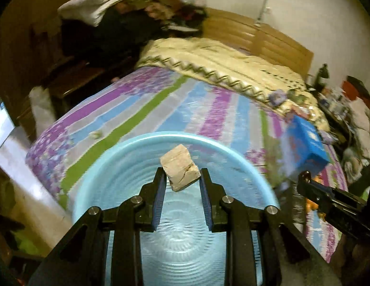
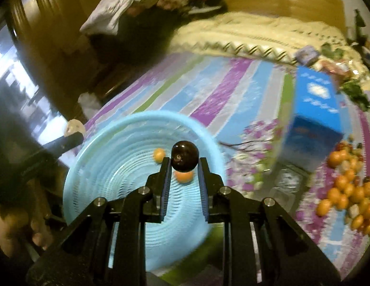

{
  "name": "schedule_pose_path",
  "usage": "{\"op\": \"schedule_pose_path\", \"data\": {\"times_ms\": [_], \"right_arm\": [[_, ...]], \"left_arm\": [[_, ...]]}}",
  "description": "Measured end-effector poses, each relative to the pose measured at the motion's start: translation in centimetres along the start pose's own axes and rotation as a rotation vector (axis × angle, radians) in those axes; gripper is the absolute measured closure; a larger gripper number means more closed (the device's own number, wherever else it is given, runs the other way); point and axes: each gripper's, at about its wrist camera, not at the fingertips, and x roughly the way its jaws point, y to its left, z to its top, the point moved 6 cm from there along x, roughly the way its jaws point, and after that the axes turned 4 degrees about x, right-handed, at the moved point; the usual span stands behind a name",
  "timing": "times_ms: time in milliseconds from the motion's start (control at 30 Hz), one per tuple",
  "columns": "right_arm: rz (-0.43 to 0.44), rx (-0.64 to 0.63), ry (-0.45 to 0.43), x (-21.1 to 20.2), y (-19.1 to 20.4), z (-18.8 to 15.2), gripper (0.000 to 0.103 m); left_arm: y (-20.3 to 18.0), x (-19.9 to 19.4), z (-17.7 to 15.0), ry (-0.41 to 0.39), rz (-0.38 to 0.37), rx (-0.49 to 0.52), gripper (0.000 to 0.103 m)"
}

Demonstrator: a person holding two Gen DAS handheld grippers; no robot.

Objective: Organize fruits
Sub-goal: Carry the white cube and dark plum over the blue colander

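My left gripper [image 1: 182,174] is shut on a pale tan blocky chunk [image 1: 180,170] and holds it above a light blue ribbed basket [image 1: 94,166]. My right gripper [image 2: 184,163] is shut on a dark round fruit [image 2: 185,155] above the same blue basket [image 2: 94,157]. Two small orange fruits [image 2: 159,155] [image 2: 183,176] lie in the basket. A pile of orange and dark fruits [image 2: 347,183] lies on the bed at the right. The right gripper shows in the left wrist view [image 1: 306,178], and the left gripper's tip shows in the right wrist view [image 2: 77,135].
The basket rests on a bed with a striped purple, blue and green sheet [image 1: 208,104]. A blue box [image 2: 313,109] stands on the bed at the right, also in the left wrist view [image 1: 304,143]. A cream blanket [image 1: 220,62] and wooden headboard [image 1: 268,38] lie beyond.
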Motion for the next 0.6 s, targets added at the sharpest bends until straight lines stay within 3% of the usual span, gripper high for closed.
{"op": "schedule_pose_path", "data": {"times_ms": [233,600], "right_arm": [[0.011,-0.007,0.107,3.5,2.4,-1.4,0.08],[-0.003,0.013,0.19,5.9,3.0,-2.7,0.08]], "left_arm": [[4.8,2.6,-2.4,0.09,0.013,-0.045,0.074],[5.0,5.6,-4.4,0.186,-0.021,-0.007,0.074]]}}
